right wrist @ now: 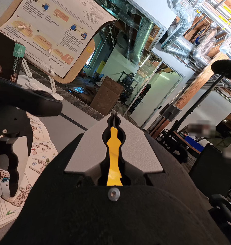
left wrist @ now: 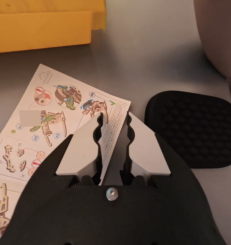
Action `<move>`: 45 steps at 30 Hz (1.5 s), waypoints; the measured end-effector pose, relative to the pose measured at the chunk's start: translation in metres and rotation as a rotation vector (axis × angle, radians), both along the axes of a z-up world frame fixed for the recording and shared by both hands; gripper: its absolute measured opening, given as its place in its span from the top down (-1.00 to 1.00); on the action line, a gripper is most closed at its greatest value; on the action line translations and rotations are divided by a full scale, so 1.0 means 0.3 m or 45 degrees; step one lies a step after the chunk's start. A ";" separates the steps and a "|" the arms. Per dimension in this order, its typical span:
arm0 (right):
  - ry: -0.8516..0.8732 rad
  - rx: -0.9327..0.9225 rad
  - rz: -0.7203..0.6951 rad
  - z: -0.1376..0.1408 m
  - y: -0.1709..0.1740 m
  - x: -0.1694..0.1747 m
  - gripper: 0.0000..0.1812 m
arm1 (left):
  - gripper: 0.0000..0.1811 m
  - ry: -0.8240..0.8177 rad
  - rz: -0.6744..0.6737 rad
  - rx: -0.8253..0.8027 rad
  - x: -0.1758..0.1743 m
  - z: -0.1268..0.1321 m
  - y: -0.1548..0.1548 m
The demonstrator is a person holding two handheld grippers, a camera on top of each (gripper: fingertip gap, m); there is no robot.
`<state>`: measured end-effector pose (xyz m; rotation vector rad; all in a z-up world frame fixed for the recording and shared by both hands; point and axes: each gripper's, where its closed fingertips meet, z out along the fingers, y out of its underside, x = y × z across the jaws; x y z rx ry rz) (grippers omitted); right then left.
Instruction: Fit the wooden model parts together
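Observation:
No loose wooden part shows in either view. My left gripper [left wrist: 114,115] is open and empty, low over the right edge of a printed instruction sheet [left wrist: 56,119] with model drawings. In the right wrist view one of its fingers [right wrist: 14,172] points down at that sheet [right wrist: 39,152]. My right gripper [right wrist: 114,116] is tilted up toward the room with its tips together. A yellow surface [right wrist: 114,159] shows through the gap behind the tips. I cannot tell whether it is held or lies beneath.
A black textured pad [left wrist: 192,132] lies right of the sheet on the grey table [left wrist: 138,59]. A yellow box [left wrist: 39,29] stands far left, a beige rounded object [left wrist: 218,33] far right. A black kit box [right wrist: 4,59] and a guide board on a stand [right wrist: 52,33] are behind. About 20 centimetres separates my left fingertips from my right.

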<state>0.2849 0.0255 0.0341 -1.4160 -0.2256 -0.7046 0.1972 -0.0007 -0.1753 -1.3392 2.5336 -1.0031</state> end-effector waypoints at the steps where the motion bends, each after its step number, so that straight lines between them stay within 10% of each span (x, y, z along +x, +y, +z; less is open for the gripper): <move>1: 0.002 -0.002 0.000 -0.001 0.000 0.000 1.00 | 0.64 0.013 0.010 -0.031 0.000 0.002 0.001; 33: 0.003 -0.030 0.022 -0.017 0.015 -0.009 1.00 | 1.00 -0.078 0.029 0.219 -0.014 0.002 -0.011; 40: 0.087 -0.551 0.474 -0.216 0.050 -0.169 0.95 | 1.00 -0.100 0.098 0.182 -0.007 0.019 0.023; 45: 0.112 -0.729 0.387 -0.272 -0.003 -0.113 0.94 | 0.93 -0.136 0.086 0.087 -0.016 0.046 -0.020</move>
